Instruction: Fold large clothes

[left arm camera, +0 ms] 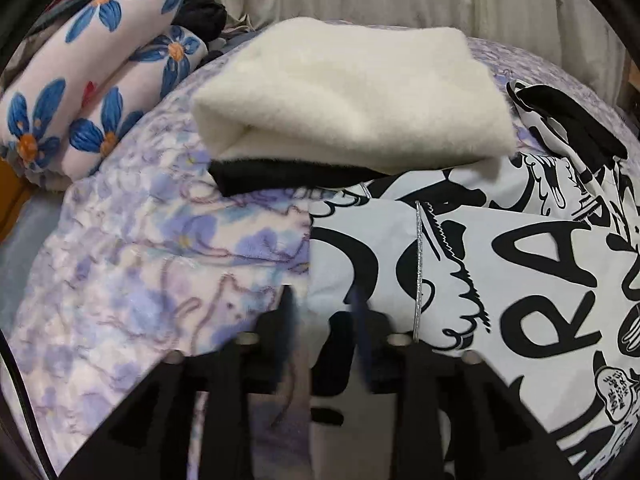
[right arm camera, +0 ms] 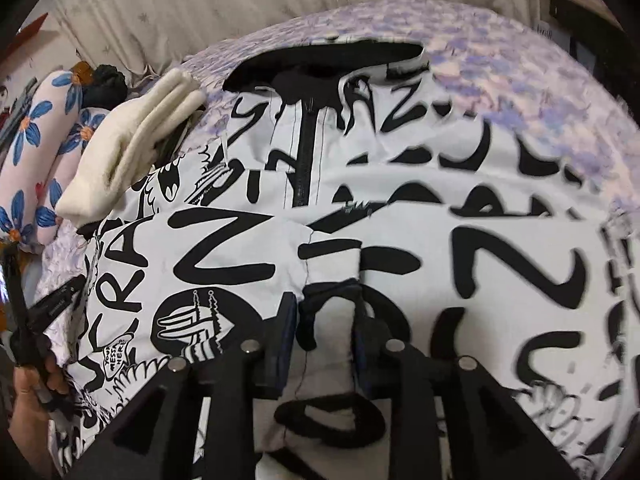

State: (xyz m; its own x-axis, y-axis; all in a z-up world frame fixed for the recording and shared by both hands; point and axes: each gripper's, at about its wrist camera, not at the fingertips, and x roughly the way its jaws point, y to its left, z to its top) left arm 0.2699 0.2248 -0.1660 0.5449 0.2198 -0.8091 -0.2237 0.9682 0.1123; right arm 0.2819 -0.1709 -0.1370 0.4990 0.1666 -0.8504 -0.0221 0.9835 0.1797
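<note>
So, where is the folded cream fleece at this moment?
In the left wrist view, the cream fleece lies top centre on the purple blanket, overlapping the graffiti jacket.

Large letters, left wrist view: "RA" in black on the white printed jacket (left arm camera: 520,280), right of the fingers.
Large letters, right wrist view: "Z" and "RA" on the jacket, above and left of the fingers.
Speech bubble (right arm camera: 116,354): "YOUR MESSAGE HERE", partly legible, left of the fingers.
</note>
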